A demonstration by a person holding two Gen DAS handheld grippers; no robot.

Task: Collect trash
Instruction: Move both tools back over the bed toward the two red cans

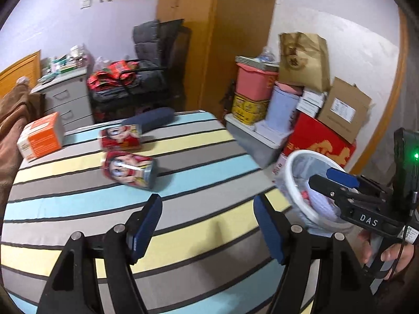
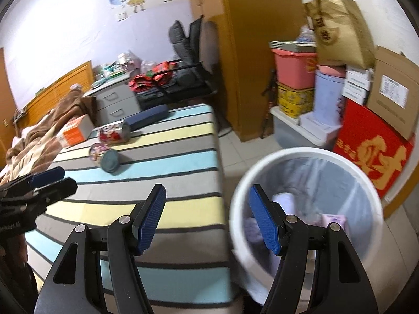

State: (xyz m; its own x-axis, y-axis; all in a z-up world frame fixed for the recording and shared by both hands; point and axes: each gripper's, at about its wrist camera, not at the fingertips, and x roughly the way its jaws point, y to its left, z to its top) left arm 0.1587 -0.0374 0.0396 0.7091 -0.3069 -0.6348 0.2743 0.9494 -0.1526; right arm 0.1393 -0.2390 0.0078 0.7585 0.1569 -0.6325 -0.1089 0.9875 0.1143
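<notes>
Both my hand-held grippers are empty with jaws apart: the left hand-held gripper (image 1: 207, 225) above the striped bed (image 1: 183, 248), the right hand-held gripper (image 2: 207, 219) at the rim of the white trash bin (image 2: 371, 191) beside it. The nearer drink can (image 1: 129, 170) lies on its side mid-bed, a second can (image 1: 120, 137) just beyond. Likely light, thin-walled and inclined to roll, so I'd pinch across the nearer can's middle, gently.

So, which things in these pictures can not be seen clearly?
- Trash bin contents: right wrist view, blurred behind the liner and right gripper.
- Far can label: left wrist view, motion blur.
- Orange box print: too small.
- Left gripper handle: cut off by the bottom edge.
</notes>
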